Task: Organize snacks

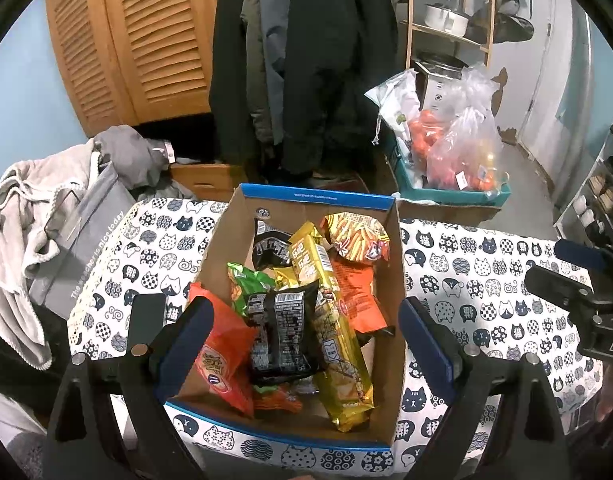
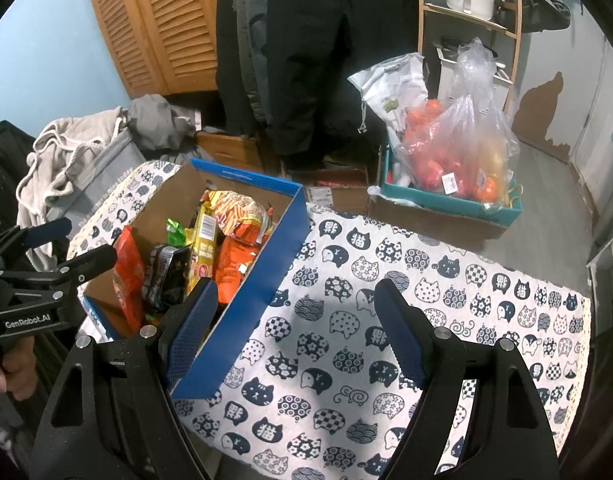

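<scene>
Pale blue walls (image 1: 22, 92), louvred wooden doors (image 1: 138, 40), perhaps a grey floor (image 2: 546, 216) beyond.

Snack box (image 2: 262, 264) on tablecloth (image 2: 386, 320) — right claw (image 2: 296, 316) agape

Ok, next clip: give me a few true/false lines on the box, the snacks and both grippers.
1. The box holds several snack packets. True.
2. The left gripper grips the black packet. False: its jaws are open with nothing between the pads; the packet lies in the box.
3. The right gripper is open over the cat-print cloth, beside the box. True.
4. The box is closed with a lid. False: it is open at the top.
5. A long yellow packet lies in the box. True.
6. Snacks lie scattered on the cloth. False: no snack shows on the cloth; those in view are in the box.
</scene>
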Available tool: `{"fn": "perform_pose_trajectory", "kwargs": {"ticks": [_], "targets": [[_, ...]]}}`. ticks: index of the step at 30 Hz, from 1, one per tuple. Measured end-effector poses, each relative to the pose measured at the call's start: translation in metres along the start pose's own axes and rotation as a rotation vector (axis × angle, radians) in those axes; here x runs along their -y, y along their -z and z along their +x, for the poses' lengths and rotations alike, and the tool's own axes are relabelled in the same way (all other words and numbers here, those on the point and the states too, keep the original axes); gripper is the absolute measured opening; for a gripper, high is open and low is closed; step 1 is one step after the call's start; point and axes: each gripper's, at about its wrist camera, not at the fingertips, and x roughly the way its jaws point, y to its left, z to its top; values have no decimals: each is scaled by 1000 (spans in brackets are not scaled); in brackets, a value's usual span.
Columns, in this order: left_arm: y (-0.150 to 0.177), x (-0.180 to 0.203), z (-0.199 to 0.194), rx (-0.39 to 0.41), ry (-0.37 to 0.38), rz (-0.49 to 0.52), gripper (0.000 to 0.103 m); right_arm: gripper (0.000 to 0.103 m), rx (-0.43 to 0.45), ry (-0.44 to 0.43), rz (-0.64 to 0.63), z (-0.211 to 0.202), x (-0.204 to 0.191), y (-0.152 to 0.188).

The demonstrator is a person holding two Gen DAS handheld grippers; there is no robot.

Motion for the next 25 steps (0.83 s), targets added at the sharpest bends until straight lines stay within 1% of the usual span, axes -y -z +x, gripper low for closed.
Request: {"fn": "perform_pose_trajectory", "kwargs": {"ticks": [25], "targets": [[2,3,5,-23,0,2,95,80,-6,-5,0,1,-1,2]]}}
